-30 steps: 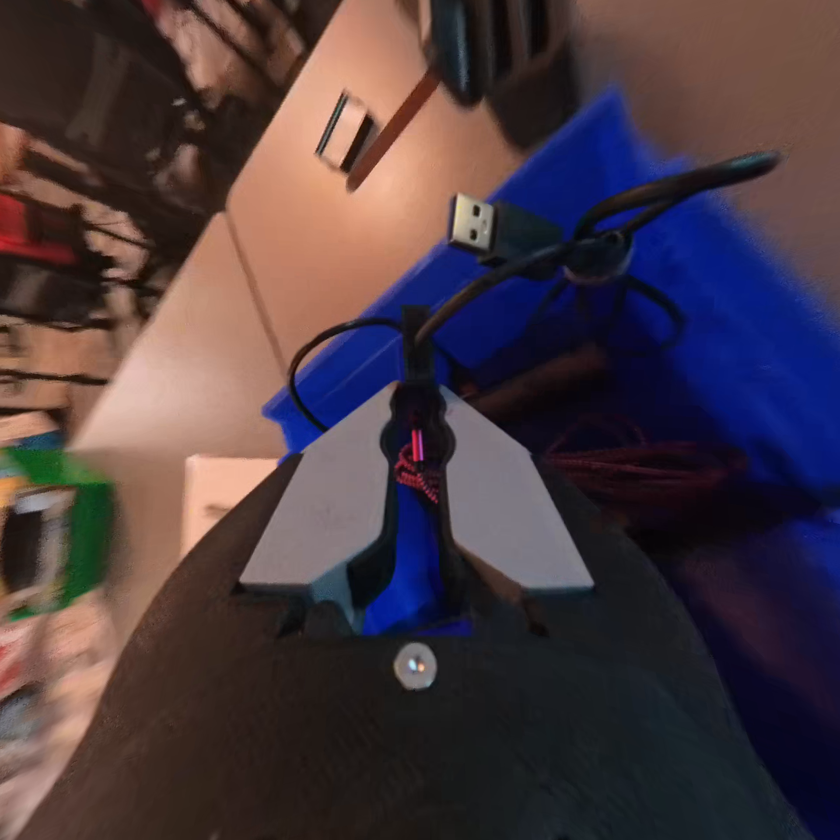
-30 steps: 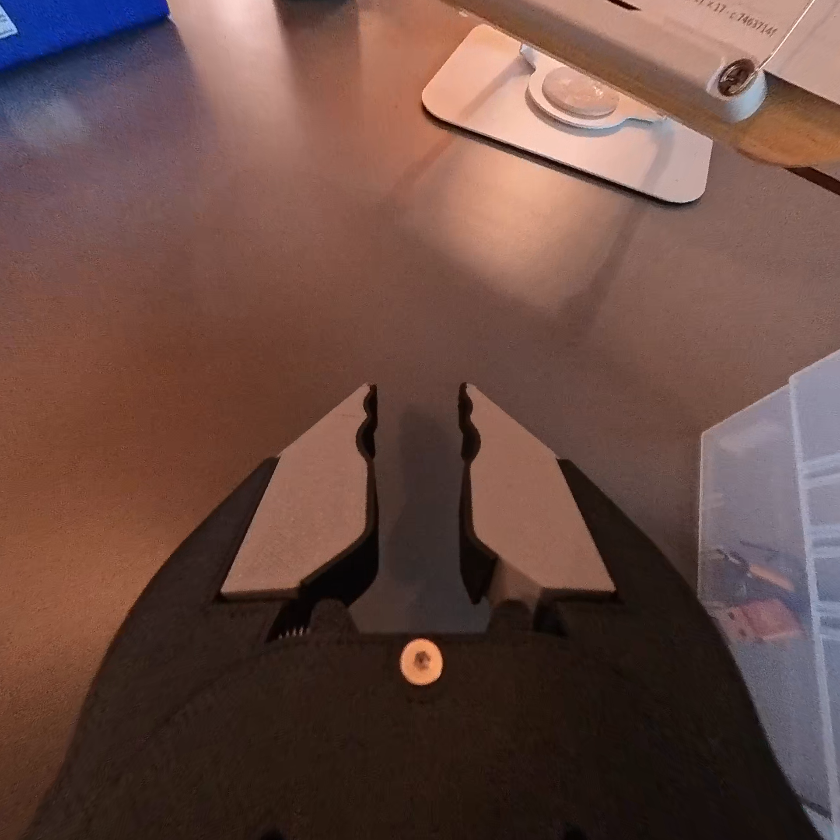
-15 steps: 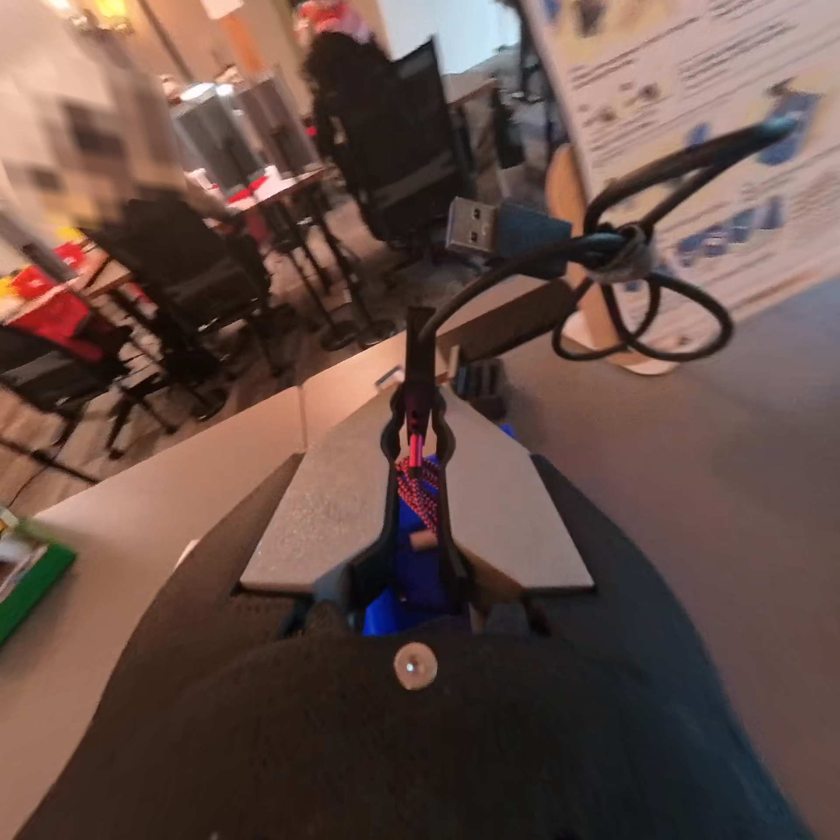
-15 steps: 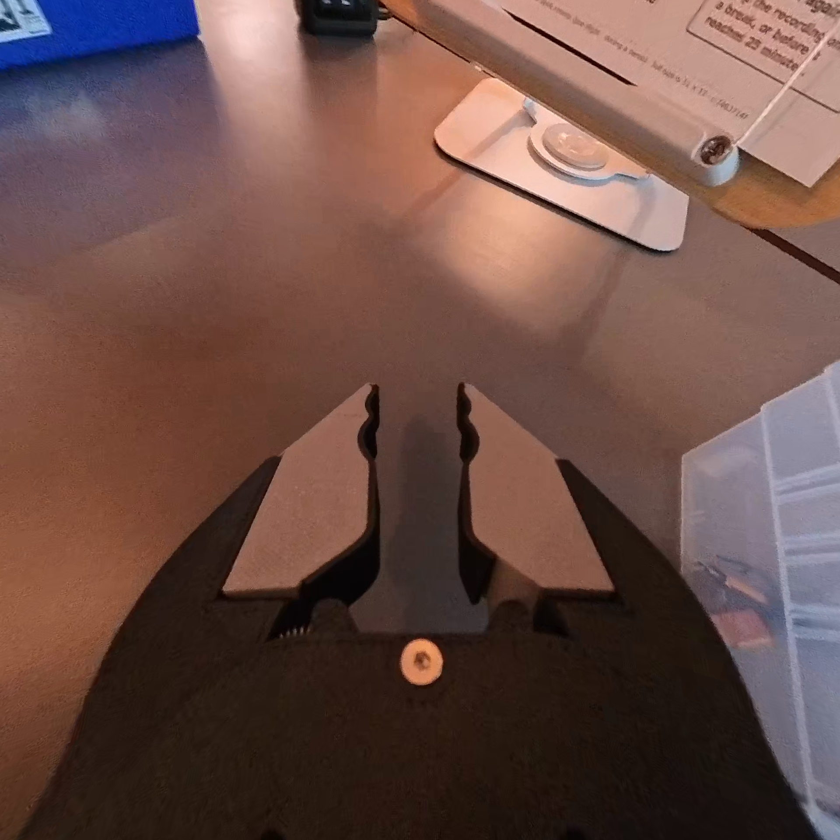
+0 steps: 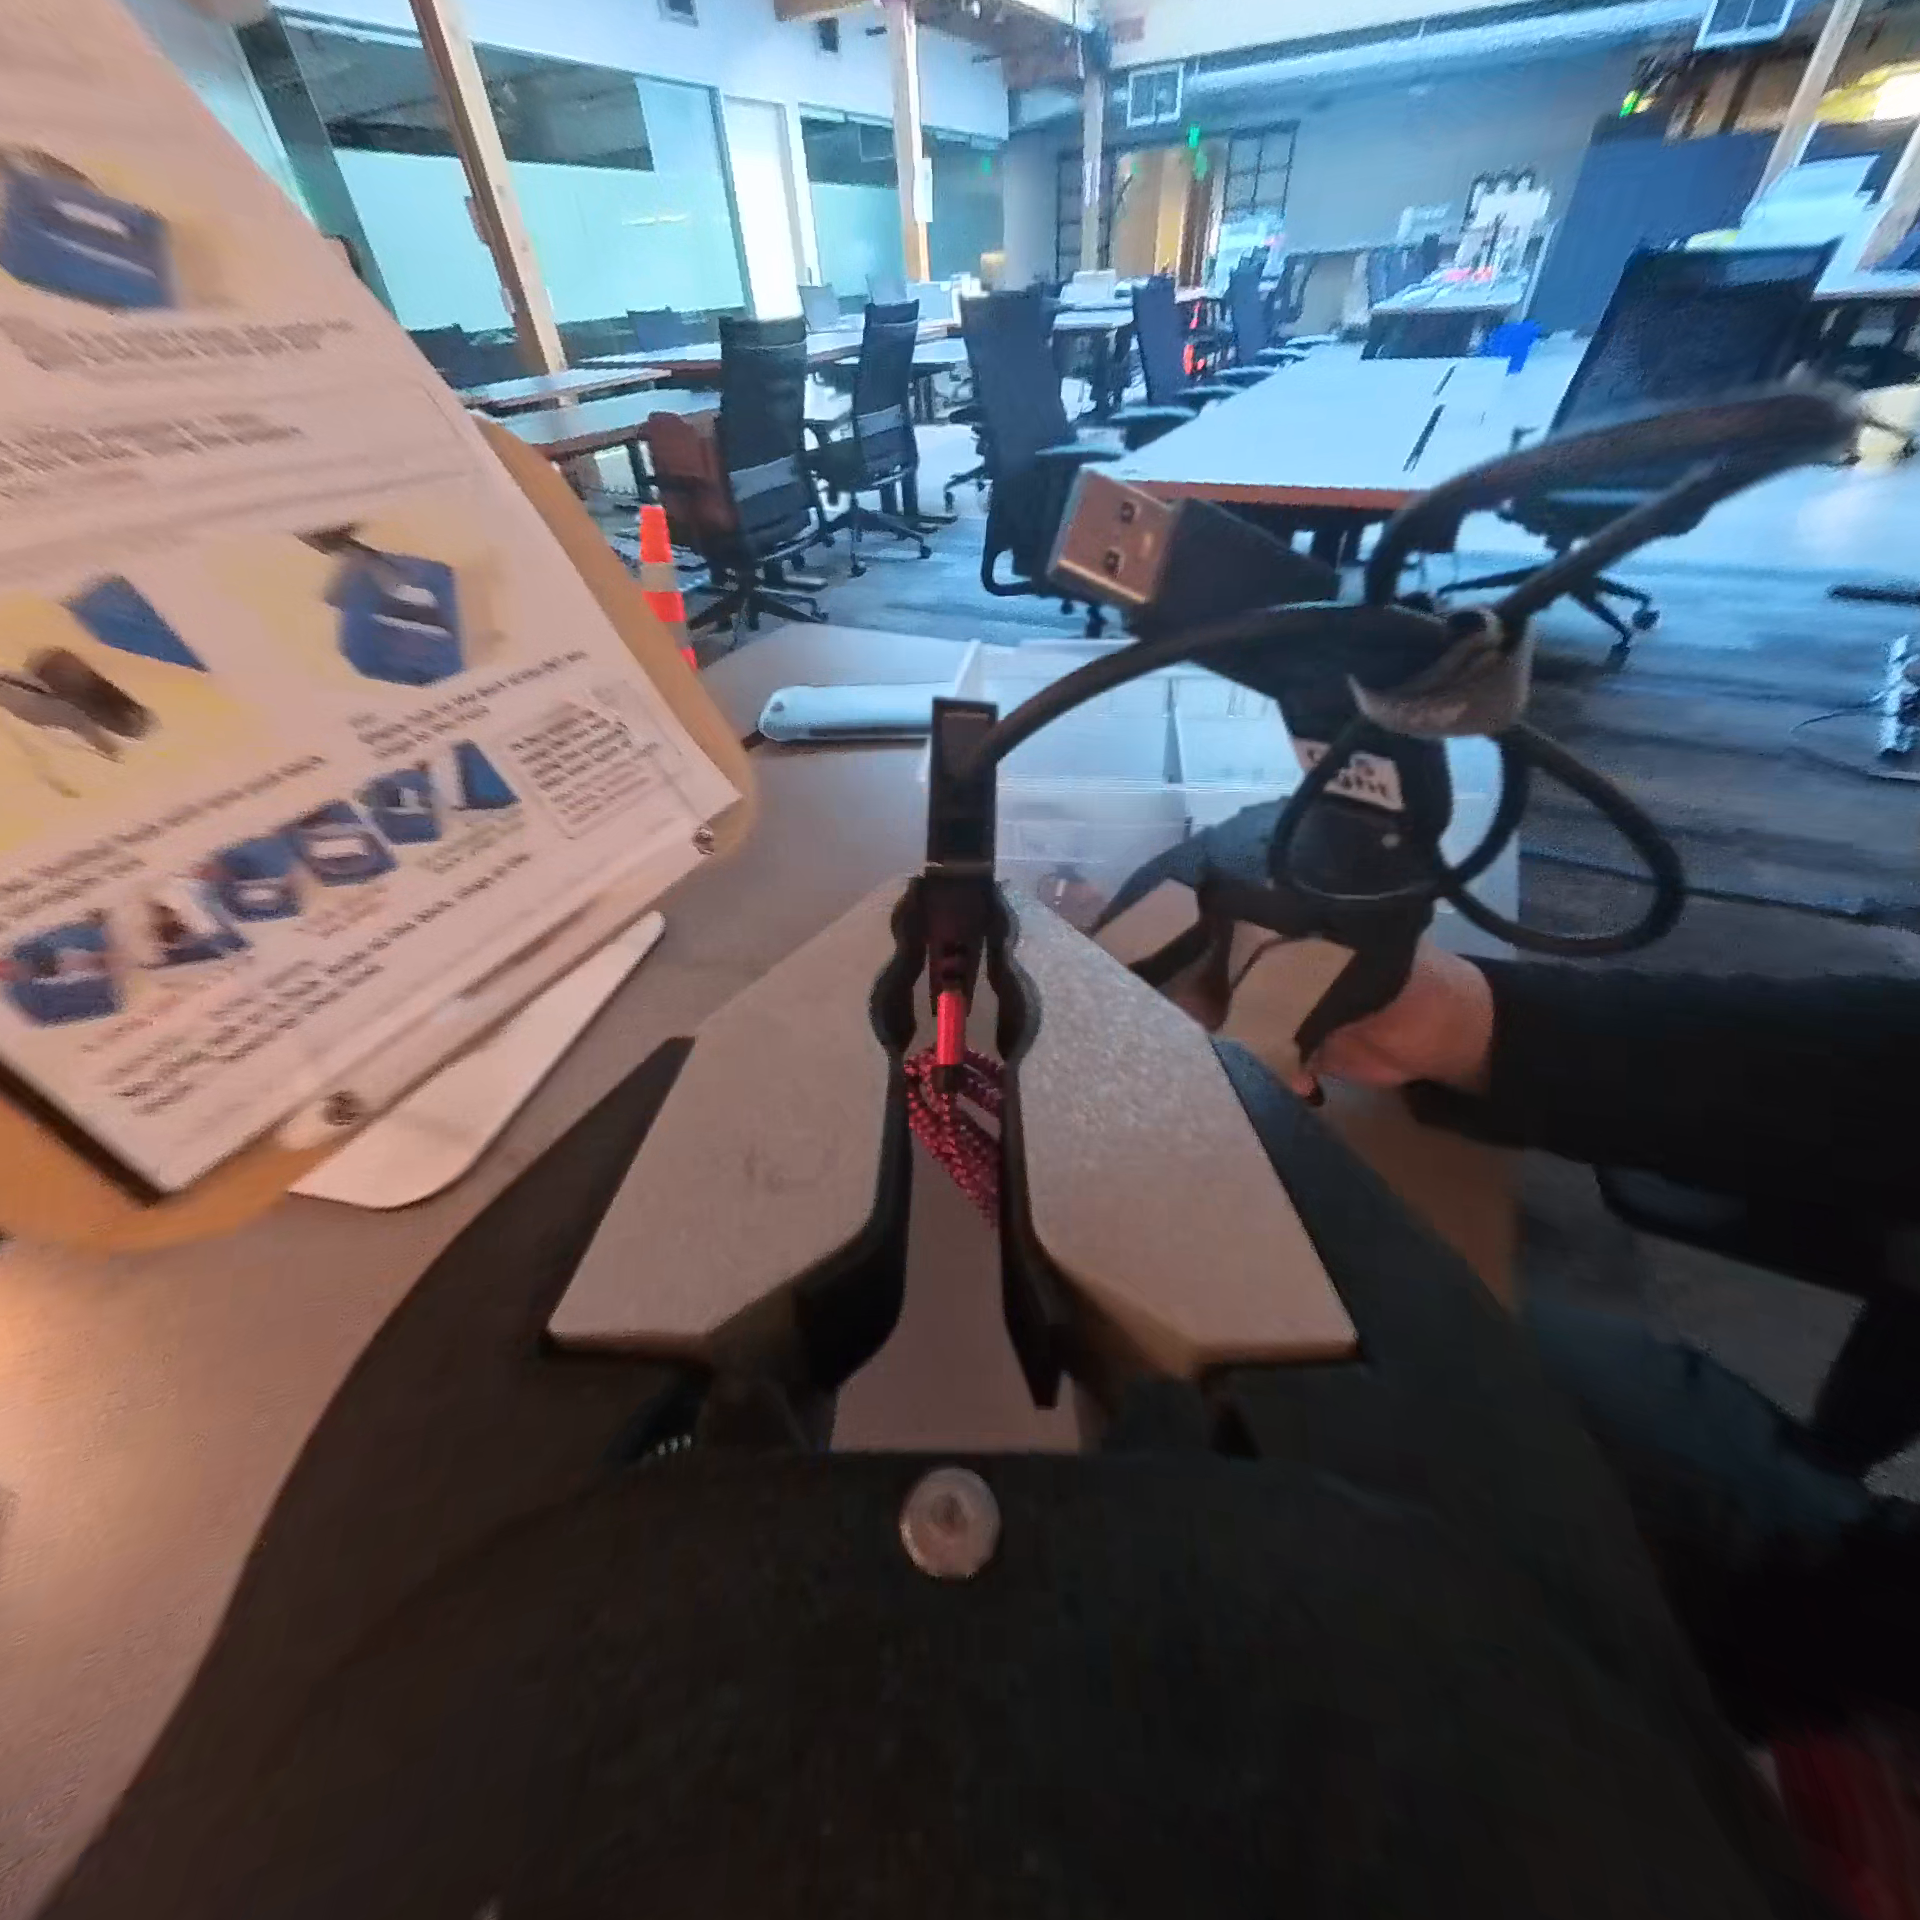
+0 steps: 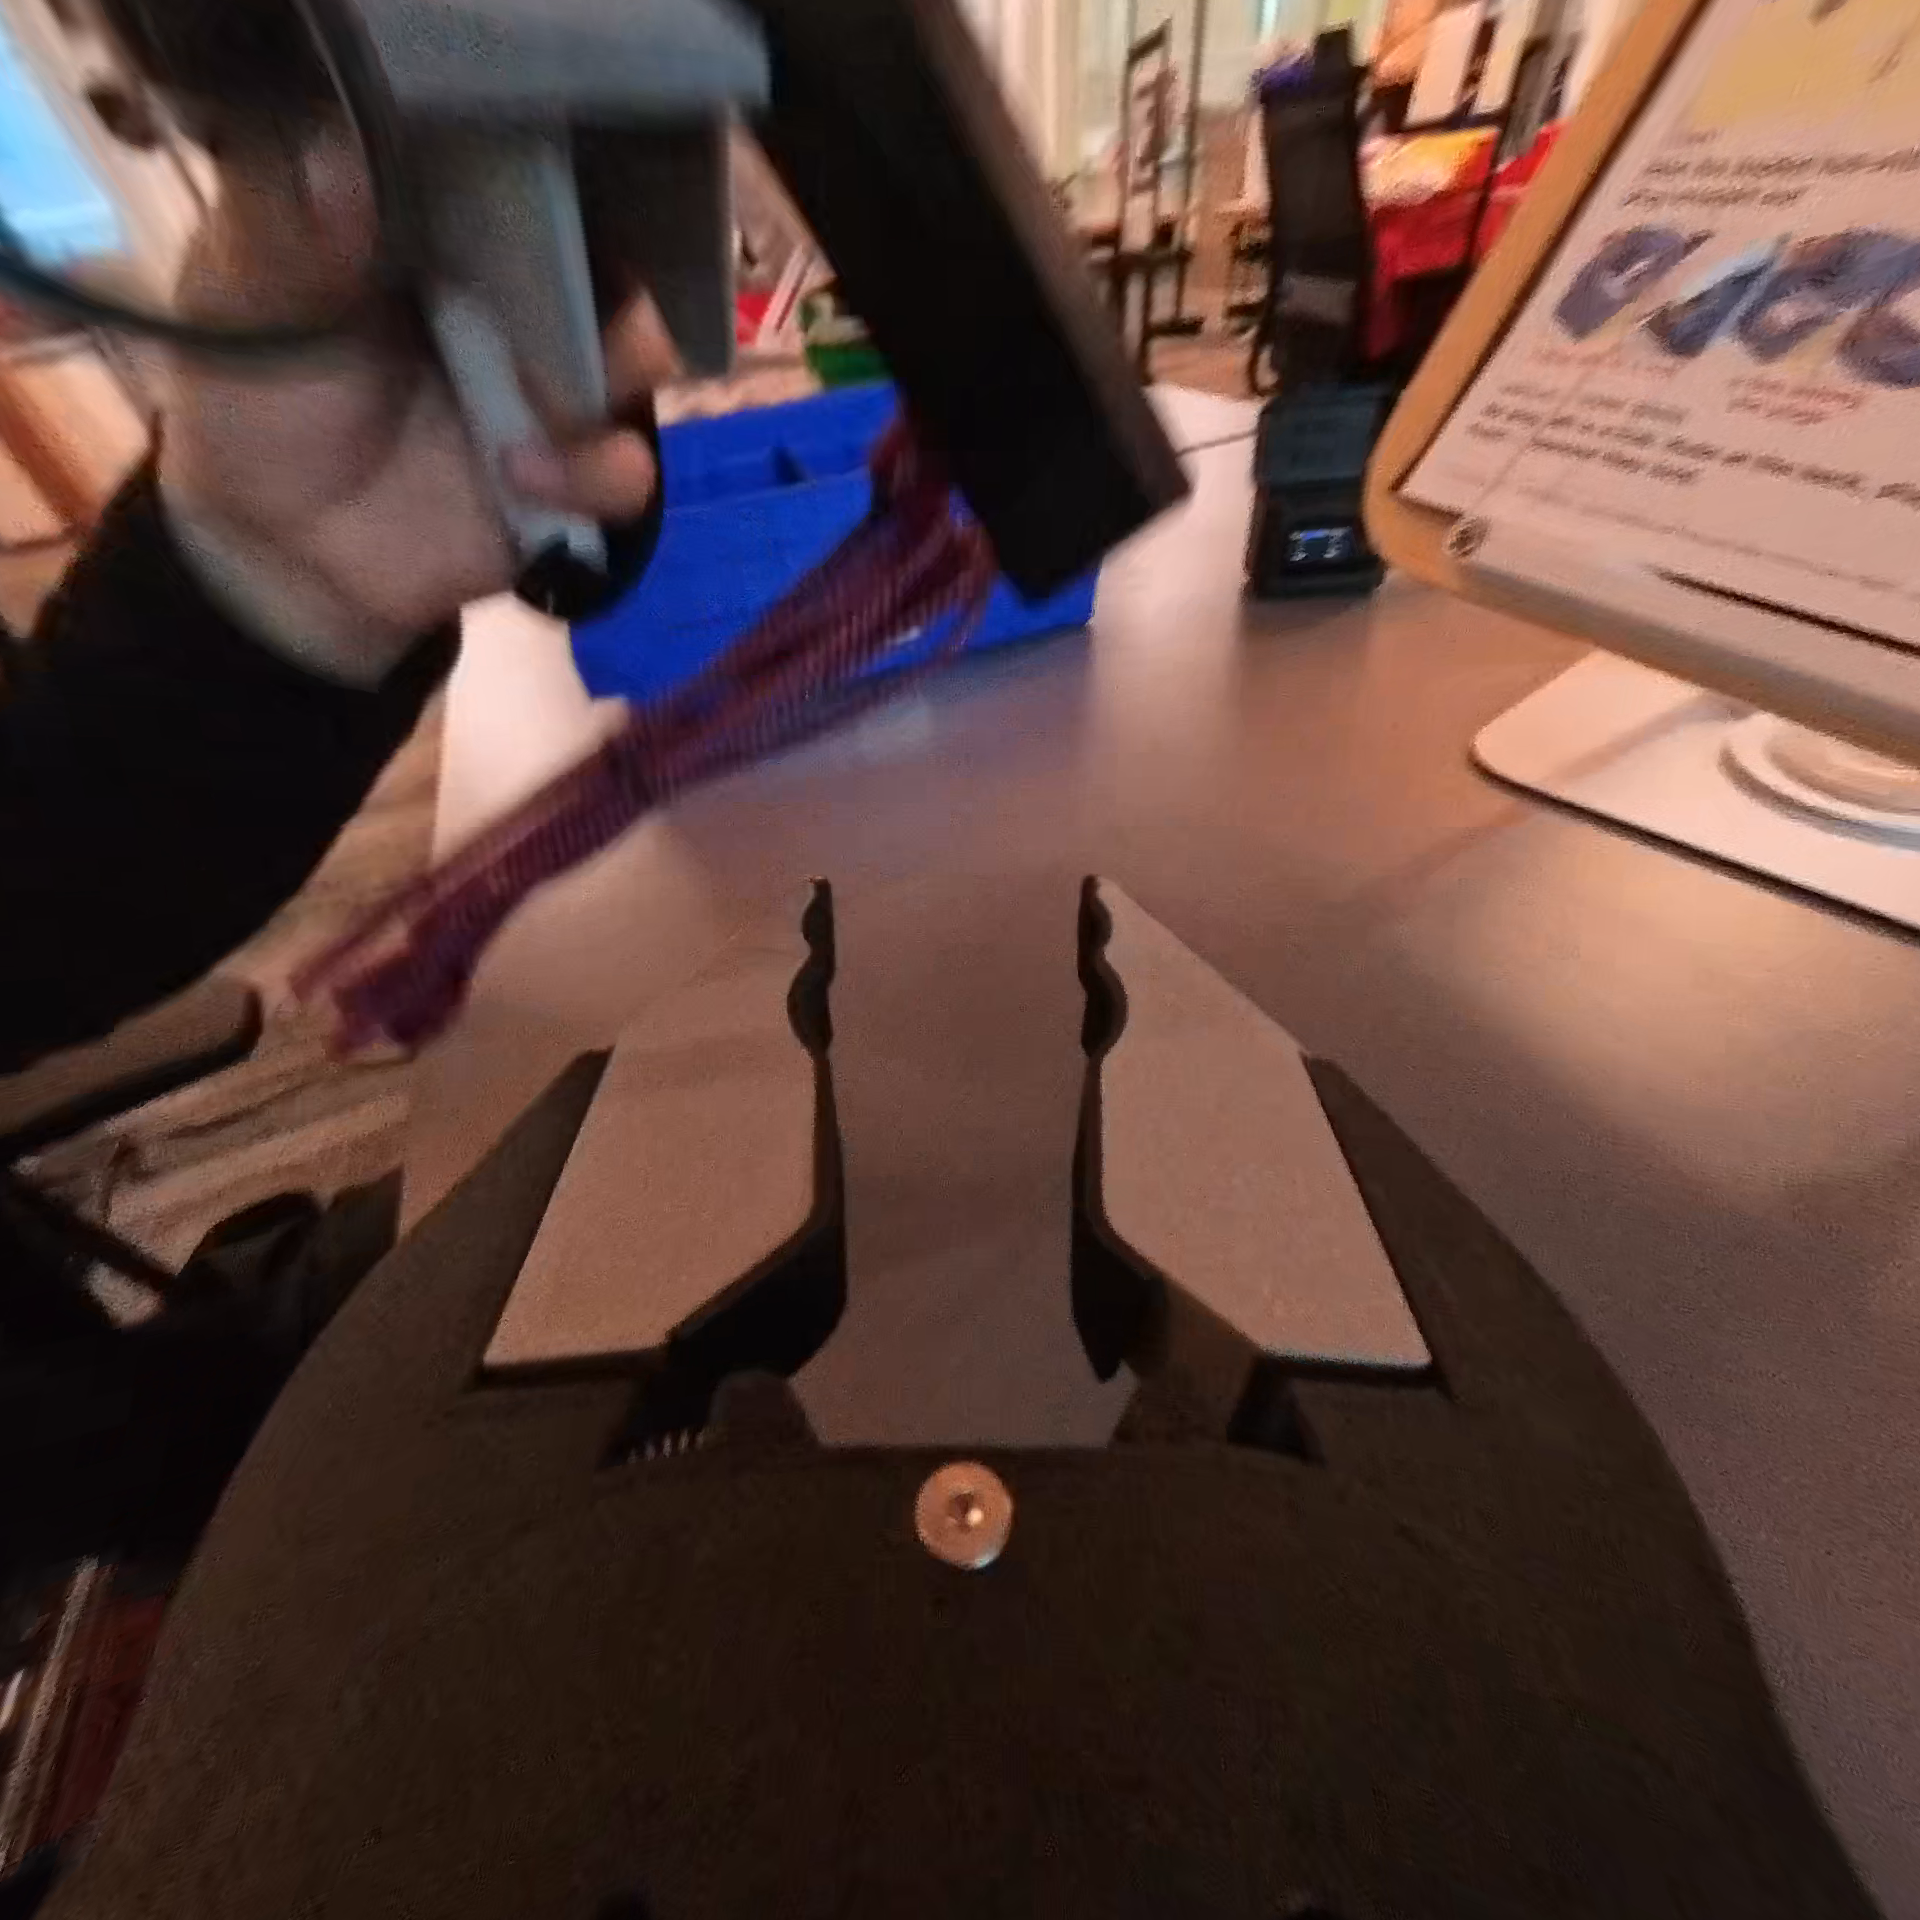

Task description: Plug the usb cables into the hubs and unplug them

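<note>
A: Left gripper (image 5: 951, 914)?
B: Clamped on black cable (image 5: 1195, 649) plug, raised above table (image 5: 187, 1351); USB end (image 5: 1117, 535) far right.
A: Right gripper (image 6: 951, 914)?
B: Parted, empty, near table; red cable (image 6: 665, 727) left.

I see my left gripper's fingers (image 5: 1132, 1132), gray and grainy. The plug (image 5: 1107, 540) at upper right is shiny metal. The red cable (image 5: 951, 1122) looks braided. The table (image 6: 1195, 790) is smooth.
</note>
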A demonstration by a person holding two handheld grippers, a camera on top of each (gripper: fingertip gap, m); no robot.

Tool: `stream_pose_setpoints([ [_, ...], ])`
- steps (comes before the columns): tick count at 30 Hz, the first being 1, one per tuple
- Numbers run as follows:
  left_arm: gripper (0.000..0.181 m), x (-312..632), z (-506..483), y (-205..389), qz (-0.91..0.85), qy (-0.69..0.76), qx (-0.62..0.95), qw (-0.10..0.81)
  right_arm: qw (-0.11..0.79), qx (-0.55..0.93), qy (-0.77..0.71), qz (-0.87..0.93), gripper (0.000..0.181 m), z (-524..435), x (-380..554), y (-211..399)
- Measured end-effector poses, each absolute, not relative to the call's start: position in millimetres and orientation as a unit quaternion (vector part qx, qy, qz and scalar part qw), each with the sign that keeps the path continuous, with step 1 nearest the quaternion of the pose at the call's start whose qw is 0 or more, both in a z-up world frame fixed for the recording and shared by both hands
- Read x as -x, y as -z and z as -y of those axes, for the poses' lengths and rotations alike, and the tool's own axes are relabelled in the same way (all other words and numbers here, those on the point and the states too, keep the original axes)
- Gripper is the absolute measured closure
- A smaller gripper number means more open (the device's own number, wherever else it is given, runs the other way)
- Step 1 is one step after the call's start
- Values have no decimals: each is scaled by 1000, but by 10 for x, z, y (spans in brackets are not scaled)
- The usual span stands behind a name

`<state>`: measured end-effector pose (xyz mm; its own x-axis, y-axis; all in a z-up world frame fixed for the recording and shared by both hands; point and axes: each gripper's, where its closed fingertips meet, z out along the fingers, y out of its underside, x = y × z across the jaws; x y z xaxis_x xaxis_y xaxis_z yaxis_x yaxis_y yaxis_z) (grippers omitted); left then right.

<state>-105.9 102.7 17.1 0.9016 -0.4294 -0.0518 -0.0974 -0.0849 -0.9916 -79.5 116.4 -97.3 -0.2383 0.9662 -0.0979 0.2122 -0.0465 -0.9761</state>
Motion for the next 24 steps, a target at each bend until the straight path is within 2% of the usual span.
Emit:
stream_pose_setpoints([
  [2, 173, 936, -1143, 47, -180, 162, 731, 638, 382, 532, -516, 552, 138, -1403, 826, 946],
  [4, 173, 852, -1215, 173, -187, 193, 732, 627, 363, 537, -536, 541, 126, -1499, 834, 925],
  [6, 173, 838, -1275, 233, -198, 208, 726, 625, 347, 513, -581, 528, 124, -1517, 836, 802],
  [9, 173, 882, -1333, 281, -204, 251, 713, 622, 312, 467, -640, 525, 157, -1493, 889, 659],
  [14, 169, 1232, -1388, 436, -178, 285, 705, 624, 206, 468, -649, 563, 169, -1487, 1099, 759],
  [17, 159, 1446, -1437, 698, -170, 225, 756, 591, 177, 480, -616, 599, 173, -1458, 1203, 898],
  [21, 146, 1711, -1372, 1065, -207, 66, 807, 549, 126, 518, -622, 573, 174, -1588, 1255, 1004],
  [24, 146, 1847, -1316, 1198, -244, -46, 809, 533, 63, 536, -648, 537, 174, -1635, 1187, 1057],
])
